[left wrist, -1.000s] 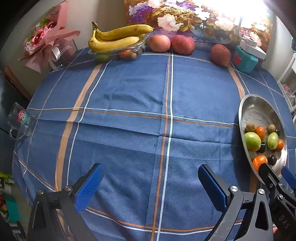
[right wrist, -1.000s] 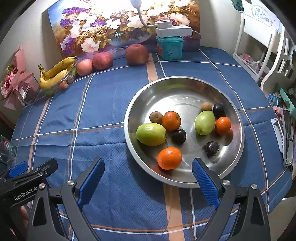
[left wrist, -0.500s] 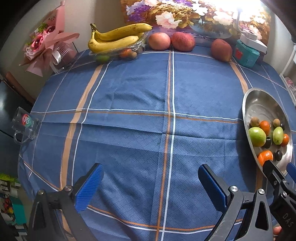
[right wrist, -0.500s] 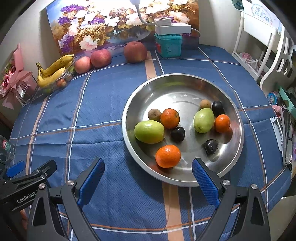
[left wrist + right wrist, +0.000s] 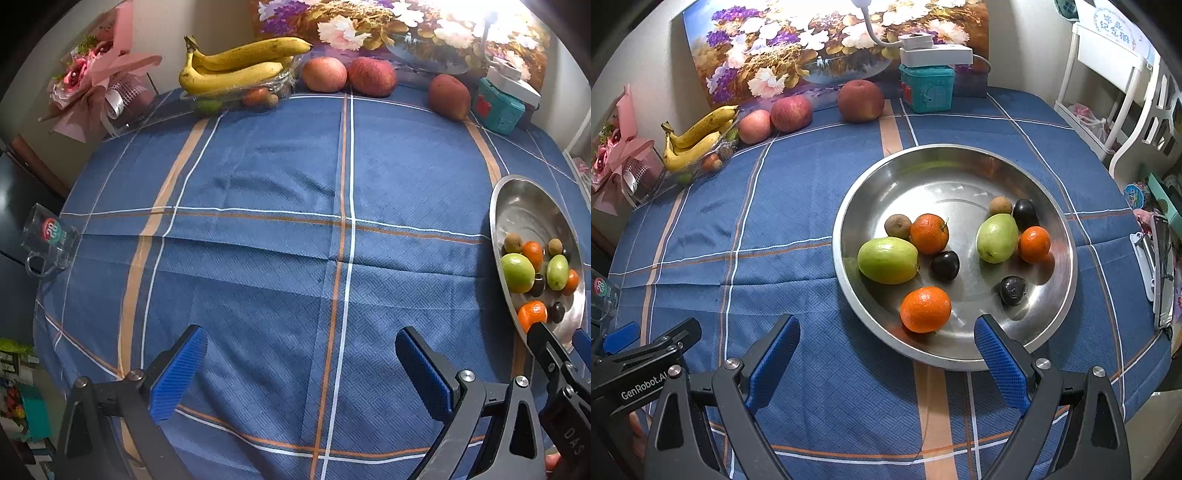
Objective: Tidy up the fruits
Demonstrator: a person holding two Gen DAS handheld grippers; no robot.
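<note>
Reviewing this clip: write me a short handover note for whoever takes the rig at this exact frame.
Left gripper: open, empty, over bare tablecloth.
Right gripper: open, empty, at the near rim of the steel tray.
In the tray: three oranges, nearest; two green fruits; three dark plums; two small brown fruits, all mixed.
Bananas and three apples sit at the far edge.
Done: nothing visibly sorted. Left: group the fruits.

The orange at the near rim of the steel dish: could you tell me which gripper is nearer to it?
Right. The right gripper is open just before the orange; the left gripper is open over bare cloth, off to its left.
</note>
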